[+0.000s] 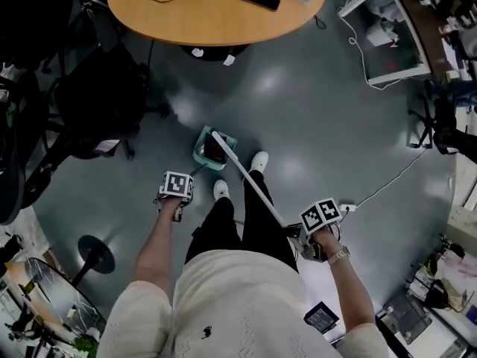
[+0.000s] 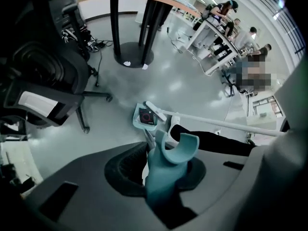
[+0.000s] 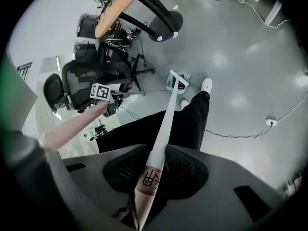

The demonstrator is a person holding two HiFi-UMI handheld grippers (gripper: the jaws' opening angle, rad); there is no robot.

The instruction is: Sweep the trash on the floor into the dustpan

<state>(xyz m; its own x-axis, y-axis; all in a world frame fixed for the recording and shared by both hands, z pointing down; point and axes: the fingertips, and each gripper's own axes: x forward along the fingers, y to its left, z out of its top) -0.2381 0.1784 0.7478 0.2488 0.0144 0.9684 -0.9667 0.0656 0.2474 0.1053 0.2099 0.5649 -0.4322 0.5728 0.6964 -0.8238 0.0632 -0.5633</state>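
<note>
A teal dustpan (image 1: pixel 203 154) stands on the grey floor in front of the person's white shoes (image 1: pixel 258 160), with a dark piece of trash (image 1: pixel 215 151) inside it. My left gripper (image 1: pixel 177 209) is shut on the dustpan's teal handle top (image 2: pixel 168 158), and the pan (image 2: pixel 144 117) lies below and ahead. A white broom handle (image 1: pixel 253 186) slants from the pan to my right gripper (image 1: pixel 311 249), which is shut on it (image 3: pixel 153 170). The broom's head (image 3: pixel 177 79) rests at the dustpan's mouth (image 3: pixel 171 84).
A round wooden table (image 1: pixel 216 17) stands ahead on a black pedestal base (image 2: pixel 131 56). Black office chairs (image 1: pixel 93 103) crowd the left. A white cable with a power strip (image 1: pixel 348 207) runs across the floor on the right, near a white cabinet (image 1: pixel 387 32).
</note>
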